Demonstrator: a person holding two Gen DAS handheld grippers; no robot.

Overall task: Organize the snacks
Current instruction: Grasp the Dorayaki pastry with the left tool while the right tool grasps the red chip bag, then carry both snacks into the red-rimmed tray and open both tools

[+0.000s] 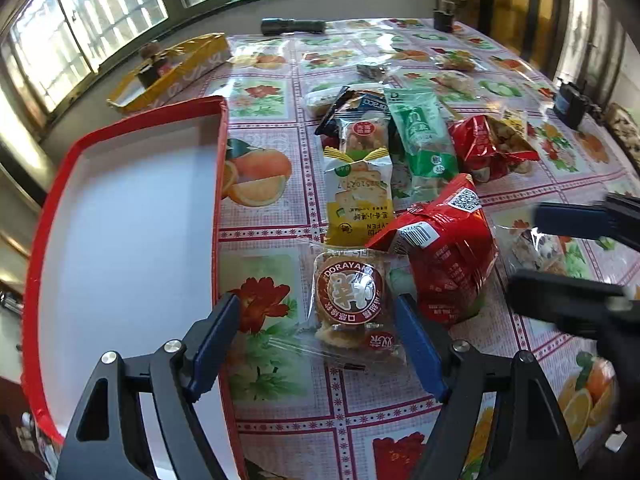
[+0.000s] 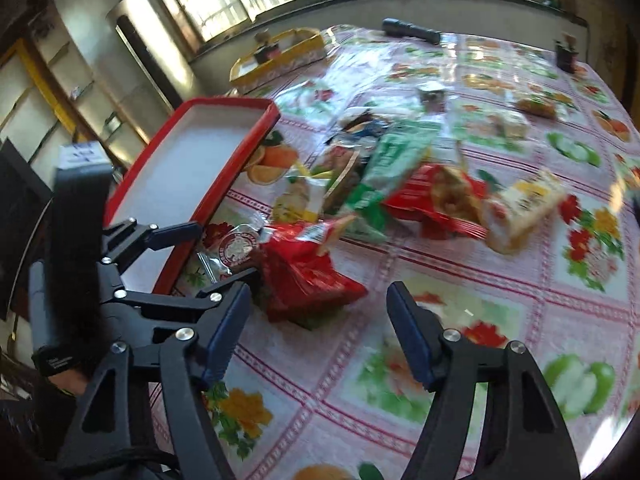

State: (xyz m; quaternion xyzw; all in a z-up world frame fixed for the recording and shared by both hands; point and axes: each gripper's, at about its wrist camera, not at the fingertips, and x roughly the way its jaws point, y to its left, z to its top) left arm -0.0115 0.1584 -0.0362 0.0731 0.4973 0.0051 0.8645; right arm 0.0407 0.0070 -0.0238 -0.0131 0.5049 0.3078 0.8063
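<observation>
Left gripper [image 1: 320, 320] jaws spread either side of the dorayaki pack [image 1: 352, 300], not pinching it. Pack lies on the table [image 1: 360, 412] beside the red tray [image 1: 120, 220]. Right gripper [image 2: 318, 316] jaws spread, nothing between them, near the red snack bag [image 2: 308, 272].

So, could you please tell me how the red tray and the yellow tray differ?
The red tray lies close by the left gripper, while the yellow tray sits far off near the window. The red tray looks empty and white inside; the yellow tray holds a few small dark things. Both are shallow, open-topped and rest on the table.
</observation>
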